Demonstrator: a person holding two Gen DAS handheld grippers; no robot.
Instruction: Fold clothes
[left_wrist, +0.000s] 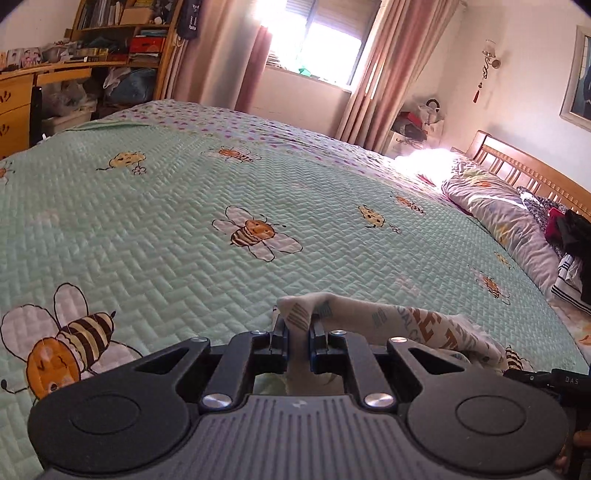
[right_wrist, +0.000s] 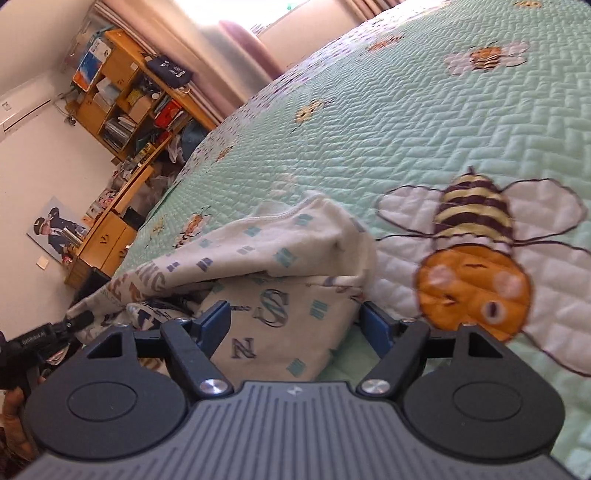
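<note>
A cream garment printed with letters and small teal marks lies on the green bee-pattern bedspread. In the left wrist view my left gripper (left_wrist: 298, 332) is shut on a bunched fold of the garment (left_wrist: 424, 332), which trails off to the right. In the right wrist view the garment (right_wrist: 280, 258) lies loosely folded over itself just beyond my right gripper (right_wrist: 295, 317). Its jaws stand wide apart and are still opening, with the cloth lying between the blue pads (right_wrist: 214, 321) but not pinched. The other gripper's black tip (right_wrist: 74, 321) shows at the left edge against the cloth.
The bedspread (left_wrist: 166, 221) stretches wide ahead. A rolled quilt (left_wrist: 498, 214), a pile of clothes (left_wrist: 569, 236) and the wooden headboard (left_wrist: 524, 173) lie at the right. A wooden desk and bookshelf (right_wrist: 122, 103) stand beyond the bed's far side. A hand (right_wrist: 14, 417) shows at lower left.
</note>
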